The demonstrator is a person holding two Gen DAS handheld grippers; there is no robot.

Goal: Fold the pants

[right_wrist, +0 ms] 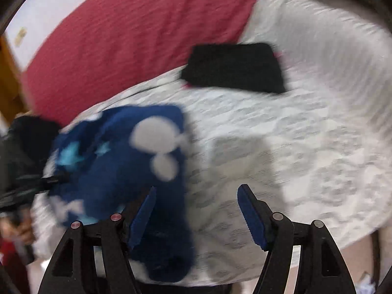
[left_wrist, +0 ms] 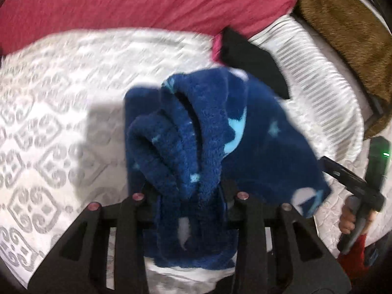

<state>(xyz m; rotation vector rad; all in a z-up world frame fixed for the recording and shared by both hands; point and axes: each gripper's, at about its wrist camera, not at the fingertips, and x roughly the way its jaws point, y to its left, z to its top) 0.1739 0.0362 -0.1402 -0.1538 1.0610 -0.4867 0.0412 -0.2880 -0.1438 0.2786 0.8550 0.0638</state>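
Left wrist view: the left hand-held gripper (left_wrist: 189,196) pinches bunched blue fleece pants (left_wrist: 220,132) at centre, lifted over the white bed (left_wrist: 61,98); thick folds could slip free. Right wrist view: the right hand-held gripper (right_wrist: 197,210), spread and empty, has the pants (right_wrist: 117,161) at nine o'clock, so its near finger could snag them.

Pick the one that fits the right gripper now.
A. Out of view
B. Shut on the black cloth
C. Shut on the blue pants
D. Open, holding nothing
D: the right gripper has its fingers spread with mattress showing between them, while the left gripper clamps the pants.
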